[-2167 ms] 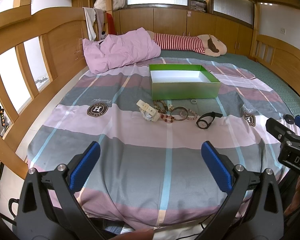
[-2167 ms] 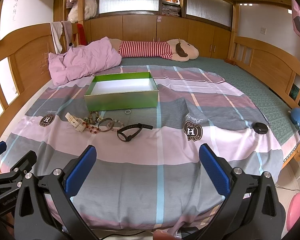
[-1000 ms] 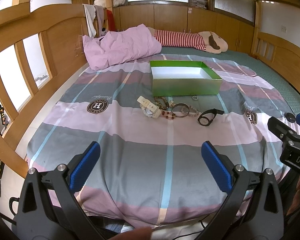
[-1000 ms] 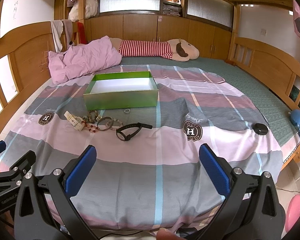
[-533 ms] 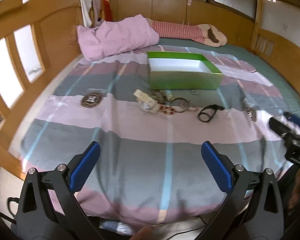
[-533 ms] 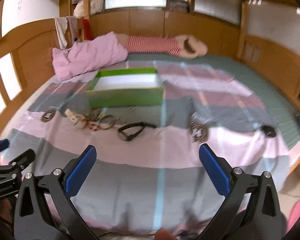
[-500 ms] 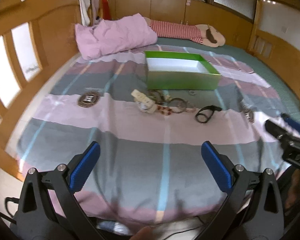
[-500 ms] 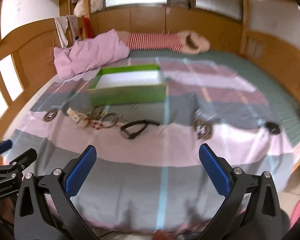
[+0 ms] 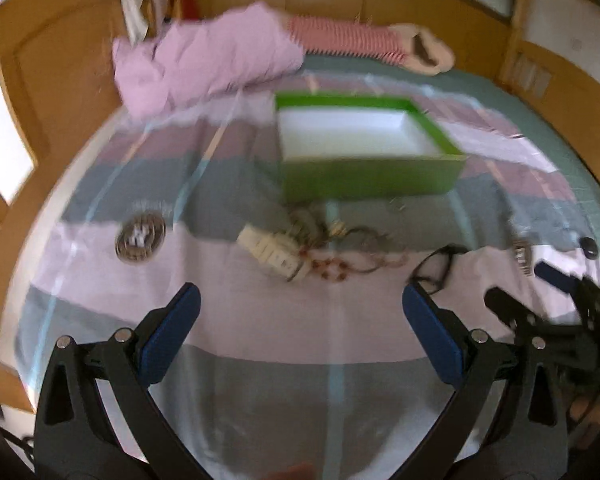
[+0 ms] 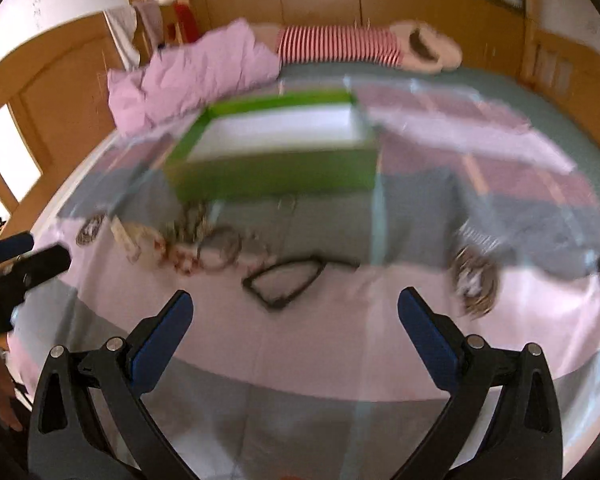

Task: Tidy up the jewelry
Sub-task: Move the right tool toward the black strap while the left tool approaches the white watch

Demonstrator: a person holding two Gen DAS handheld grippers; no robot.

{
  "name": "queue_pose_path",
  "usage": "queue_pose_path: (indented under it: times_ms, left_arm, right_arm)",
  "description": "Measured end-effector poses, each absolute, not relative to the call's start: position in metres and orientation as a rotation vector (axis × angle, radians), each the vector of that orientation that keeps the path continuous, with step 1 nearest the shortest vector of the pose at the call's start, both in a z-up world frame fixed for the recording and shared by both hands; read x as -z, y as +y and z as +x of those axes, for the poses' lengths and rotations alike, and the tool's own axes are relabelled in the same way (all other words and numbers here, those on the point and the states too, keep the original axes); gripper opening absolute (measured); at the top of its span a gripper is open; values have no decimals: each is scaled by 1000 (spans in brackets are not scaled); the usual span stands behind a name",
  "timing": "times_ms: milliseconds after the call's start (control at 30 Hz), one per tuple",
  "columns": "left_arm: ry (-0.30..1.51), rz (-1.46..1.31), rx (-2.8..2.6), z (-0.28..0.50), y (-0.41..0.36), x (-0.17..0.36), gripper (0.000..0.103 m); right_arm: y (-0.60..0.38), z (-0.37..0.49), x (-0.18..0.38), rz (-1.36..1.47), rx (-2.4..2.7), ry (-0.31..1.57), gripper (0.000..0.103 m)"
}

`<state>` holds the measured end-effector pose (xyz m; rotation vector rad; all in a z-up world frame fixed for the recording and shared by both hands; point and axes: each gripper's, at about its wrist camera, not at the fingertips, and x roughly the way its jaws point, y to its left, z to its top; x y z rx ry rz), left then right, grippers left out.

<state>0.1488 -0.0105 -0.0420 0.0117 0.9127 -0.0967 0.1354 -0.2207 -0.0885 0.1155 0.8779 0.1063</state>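
On the striped bed quilt, the left gripper, jaws spread wide and empty, has closed in on the tangled pile of beaded bracelets and a cream watch lying just before the open green cardboard box. The right gripper, equally agape, now nears the black strap watch. Nothing is boxed yet; a first pickup looks imminent.

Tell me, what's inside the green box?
The green box looks empty: only its white bottom shows. Its near wall hides the front strip of the floor, and the picture is blurry. The jewelry pile lies outside, in front of it.
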Motion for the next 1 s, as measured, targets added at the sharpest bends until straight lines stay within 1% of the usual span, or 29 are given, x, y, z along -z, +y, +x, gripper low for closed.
queue_pose_path:
  times_ms: [100, 233, 300, 333, 367, 400, 467, 533, 600, 700, 733, 800, 833, 1000]
  left_arm:
    - [948, -26, 56, 161, -1, 60, 100]
    - [911, 1, 36, 167, -4, 58, 100]
    - [921, -7, 37, 171, -3, 59, 100]
    - [932, -15, 37, 174, -1, 61, 100]
    - [949, -27, 40, 178, 1, 64, 100]
    - [960, -30, 44, 180, 2, 66, 100]
    - [969, -26, 43, 184, 3, 69, 100]
    - [979, -23, 44, 186, 4, 71, 100]
    - [983, -9, 34, 186, 3, 74, 100]
    - [995, 22, 17, 188, 1, 79, 100]
    - [1002, 25, 20, 189, 0, 80, 100]
    - [1018, 27, 19, 190, 1, 83, 100]
    - [1020, 28, 15, 190, 2, 84, 100]
    - [1010, 16, -1, 189, 5, 81, 100]
  right_arm:
    - [-219, 145, 102, 142, -129, 896, 101]
    - [-206, 160, 103, 25, -211, 858, 100]
    - [-203, 168, 105, -15, -240, 865, 96]
    - [-202, 174, 108, -22, -248, 883, 90]
    - [-201, 180, 113, -17, -263, 915, 81]
    - [-201, 184, 117, -7, -275, 934, 75]
    - [-199, 190, 126, -1, -292, 974, 60]
    - [-191, 194, 134, -25, -308, 995, 58]
    - [-186, 195, 132, -48, -326, 959, 58]
    - [-180, 202, 133, -85, -322, 955, 51]
    - [-179, 203, 132, -94, -315, 951, 47]
    - [-178, 202, 128, -118, -310, 941, 44]
    - [-177, 201, 125, -130, -317, 936, 39]
    - [-171, 197, 116, -191, -342, 908, 39]
